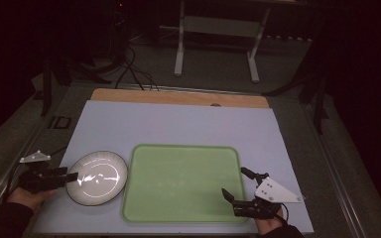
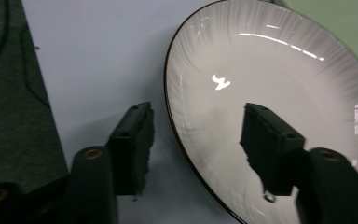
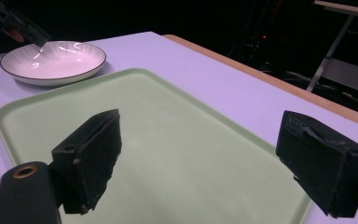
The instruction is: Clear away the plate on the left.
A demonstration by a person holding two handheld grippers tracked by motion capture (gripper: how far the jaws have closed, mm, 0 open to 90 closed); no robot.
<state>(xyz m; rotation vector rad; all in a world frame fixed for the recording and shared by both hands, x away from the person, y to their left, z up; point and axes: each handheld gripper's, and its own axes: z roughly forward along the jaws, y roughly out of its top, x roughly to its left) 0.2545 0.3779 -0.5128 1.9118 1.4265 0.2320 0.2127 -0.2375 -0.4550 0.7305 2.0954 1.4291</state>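
Straddling the plate (image 2: pixel 270 93) rim, the left gripper (image 2: pixel 196 140) is held part-open, pads not pressing; the right gripper (image 3: pixel 214 154) is held open over the tray (image 3: pixel 177 140).

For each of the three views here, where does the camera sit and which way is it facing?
High view: above the person's side, facing forward and down on the table; both hands and grippers enter at the bottom.
Left gripper view: rides the left gripper, facing down at the plate; its jaws straddle the rim.
Right gripper view: rides the right gripper, facing across the green tray, jaws open.
Shared: plate and tray appear in all three.
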